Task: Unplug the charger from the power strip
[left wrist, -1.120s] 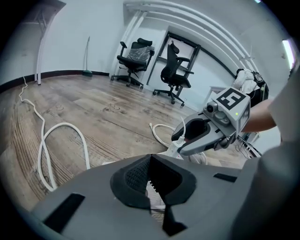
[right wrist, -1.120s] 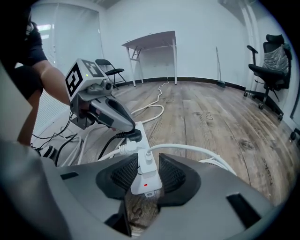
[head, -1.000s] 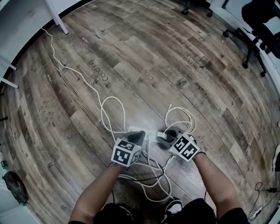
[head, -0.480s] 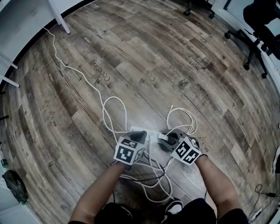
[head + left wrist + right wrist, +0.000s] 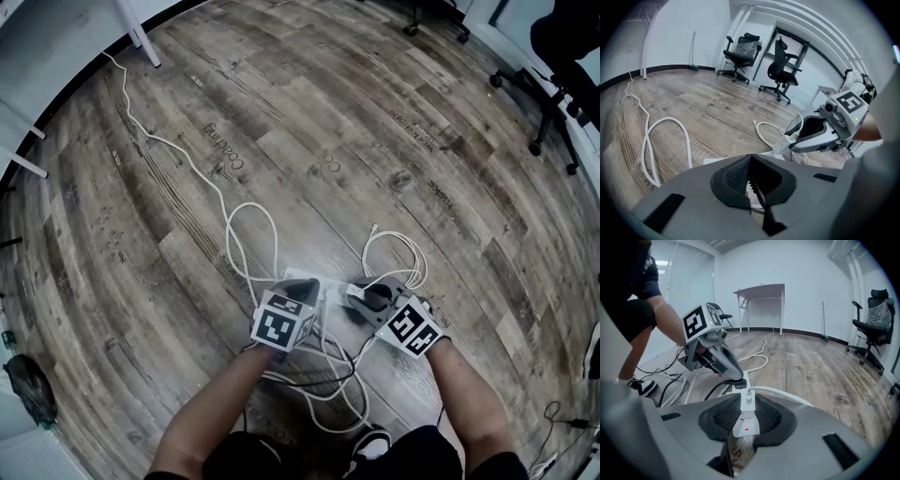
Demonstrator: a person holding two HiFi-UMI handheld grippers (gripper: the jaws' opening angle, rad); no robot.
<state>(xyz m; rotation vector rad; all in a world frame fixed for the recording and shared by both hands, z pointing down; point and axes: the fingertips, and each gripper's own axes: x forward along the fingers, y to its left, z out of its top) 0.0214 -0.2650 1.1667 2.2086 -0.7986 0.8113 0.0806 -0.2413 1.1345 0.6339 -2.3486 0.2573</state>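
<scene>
Right gripper view: the right gripper [image 5: 746,405] pinches the lit switch end of the long white plastic power strip [image 5: 745,423], which lies flat on the brown wood floor [image 5: 811,366]. At twelve o'clock, the left gripper [image 5: 733,377] has its pads pressed onto the black charger plug [image 5: 737,383], seated in its socket. Danger: a slanted tug could lever the strip out of that end-only pinch, or drag the small white plug [image 5: 748,393] just behind.

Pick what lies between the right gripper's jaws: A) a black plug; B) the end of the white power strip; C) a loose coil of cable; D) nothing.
B: the right gripper view shows the white power strip, its red light lit, clamped by the right gripper.
</scene>
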